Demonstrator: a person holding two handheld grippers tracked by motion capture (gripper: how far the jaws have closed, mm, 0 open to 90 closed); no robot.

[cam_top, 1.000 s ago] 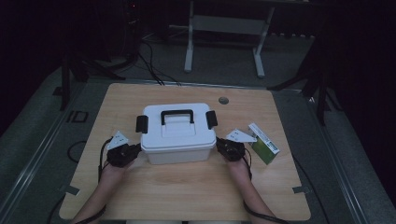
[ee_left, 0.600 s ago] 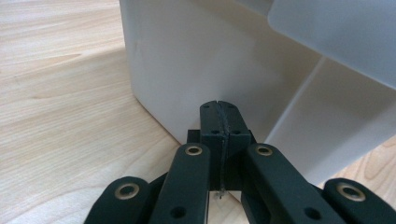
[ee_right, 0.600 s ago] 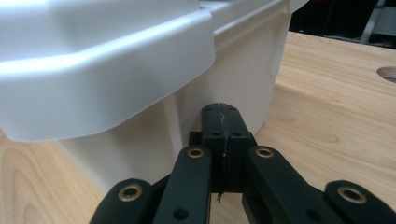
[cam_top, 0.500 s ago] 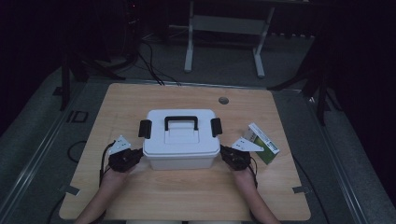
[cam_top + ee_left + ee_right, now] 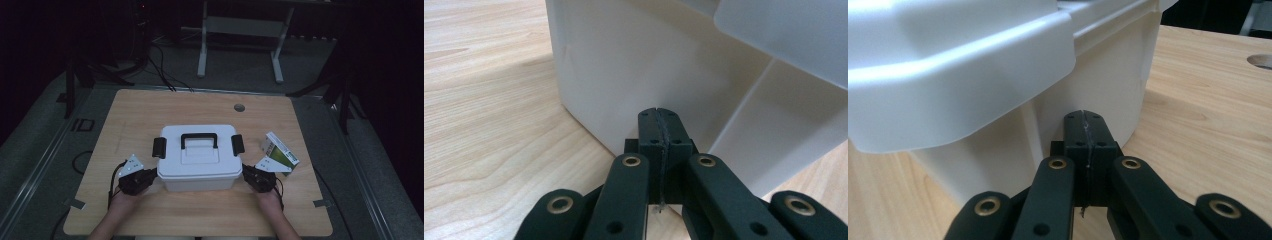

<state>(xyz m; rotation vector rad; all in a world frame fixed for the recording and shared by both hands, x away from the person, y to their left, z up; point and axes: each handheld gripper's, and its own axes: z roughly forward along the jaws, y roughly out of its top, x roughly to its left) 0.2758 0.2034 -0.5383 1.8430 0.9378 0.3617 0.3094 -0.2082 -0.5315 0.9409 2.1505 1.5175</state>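
While both jaws stay pressed together | left hand-held gripper [image 5: 146,178], right hand-held gripper [image 5: 248,174] flank white box [image 5: 198,160] | push evenly, low, so it slides straight.

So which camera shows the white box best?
The high view: the whole box shows there, with lid, black handle and both latches. The left gripper view and right gripper view each give only a close piece of its side wall.

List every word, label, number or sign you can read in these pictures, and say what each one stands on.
No text can be read with certainty.
Green and white carton: it carries print on its faces, too small and blurred to read.
Grey plates on the left gripper and right gripper: small dark marks, unreadable.
White storage box: no lettering or label visible in the high view or either gripper view.
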